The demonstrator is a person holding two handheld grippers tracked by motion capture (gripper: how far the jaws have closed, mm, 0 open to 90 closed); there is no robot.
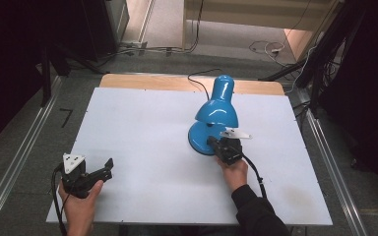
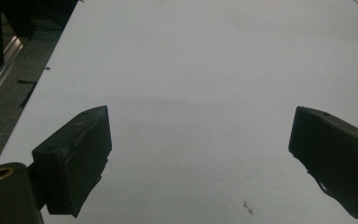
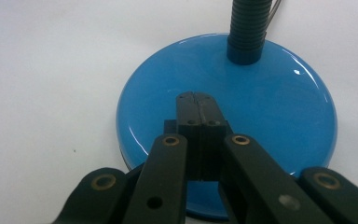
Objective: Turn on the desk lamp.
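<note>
Nearest us, at the bench's (image 1: 142, 123) seven o'clock corner, we saw the left claw (image 1: 109, 169) held by a hand (image 1: 81, 204), its jaws spread wide over bare white surface; the left gripper view confirmed the wide gap, with nothing between them. Toward four o'clock from centre, the right claw (image 1: 210, 142) reached over the near edge of the blue lamp's round base (image 1: 197, 140). From above we could not judge its gap; the right gripper view showed its jaws (image 3: 196, 100) pressed together, empty, above the glossy base (image 3: 270, 112). Farther off, the lamp (image 1: 216, 110) stood right of centre, its shade's (image 1: 219, 105) long axis running near to far, narrow end toward twelve o'clock.
</note>
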